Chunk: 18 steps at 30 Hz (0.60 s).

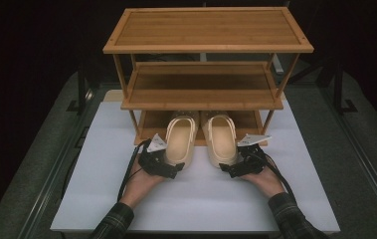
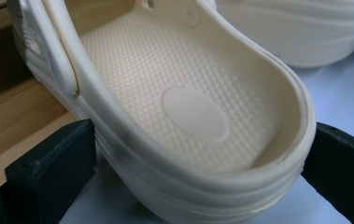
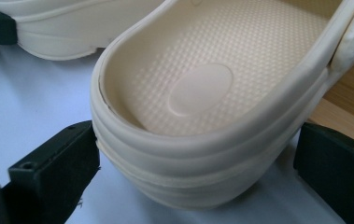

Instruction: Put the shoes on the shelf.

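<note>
High view: one three-tier wooden shoe rack (image 1: 207, 50) stands at the far side of one white table (image 1: 101, 164). Two cream clogs lie side by side, toes under the bottom shelf, heels on the table. Two hands enter from below, one gripper each: the left gripper (image 1: 168, 168) is at the heel of the left clog (image 1: 180, 139), the right gripper (image 1: 232, 168) at the heel of the right clog (image 1: 221, 139).

Left gripper view: two black jaws stand apart, one on each side of the left clog's (image 2: 184, 107) heel. The left jaw appears to touch the wall; contact on the right cannot be told. The second clog (image 2: 305, 32) lies just beside.

Right gripper view: two black jaws are spread either side of the right clog's (image 3: 212, 102) heel, close against it; a firm clamp cannot be confirmed. The other clog (image 3: 72, 28) lies adjacent.
</note>
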Motion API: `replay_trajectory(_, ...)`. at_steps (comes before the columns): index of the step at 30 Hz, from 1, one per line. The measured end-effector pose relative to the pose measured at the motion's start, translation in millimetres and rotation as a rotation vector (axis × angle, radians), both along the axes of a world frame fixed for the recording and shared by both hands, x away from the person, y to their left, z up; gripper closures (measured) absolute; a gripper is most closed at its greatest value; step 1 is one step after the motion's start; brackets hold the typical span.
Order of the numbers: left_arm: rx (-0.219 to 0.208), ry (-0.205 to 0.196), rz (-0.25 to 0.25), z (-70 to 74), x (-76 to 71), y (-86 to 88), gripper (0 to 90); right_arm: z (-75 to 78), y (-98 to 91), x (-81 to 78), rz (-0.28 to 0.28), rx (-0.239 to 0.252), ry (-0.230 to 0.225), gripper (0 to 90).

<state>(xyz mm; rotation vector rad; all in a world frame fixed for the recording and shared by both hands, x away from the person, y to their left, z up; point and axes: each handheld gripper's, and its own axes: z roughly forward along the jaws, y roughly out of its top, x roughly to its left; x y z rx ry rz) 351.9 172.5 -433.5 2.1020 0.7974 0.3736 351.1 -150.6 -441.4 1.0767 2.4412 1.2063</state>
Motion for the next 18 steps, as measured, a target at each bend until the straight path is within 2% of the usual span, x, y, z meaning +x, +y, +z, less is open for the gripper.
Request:
replay_trajectory(4, -0.003, -0.003, -0.011, -1.0, 6.7, -10.3, 0.0, 2.1, 6.0, 4.1, 0.012, 0.009, 0.009, 3.9)
replay_trajectory(9, -0.001, -0.009, -0.016, -3.2, 12.0, -21.0, 1.7, 1.3, 18.4, 11.9, 0.012, 0.011, -0.012, 5.4)
replay_trajectory(14, -0.029, 0.006, 0.000, -3.0, 21.7, -21.2, 1.7, 0.0, 20.3, 18.1, -0.014, 0.019, -0.024, 5.1)
replay_trajectory(18, -0.062, 0.016, 0.014, -3.5, 30.4, -20.5, 1.7, 1.4, 23.7, 24.9, -0.024, 0.009, -0.012, 5.1)
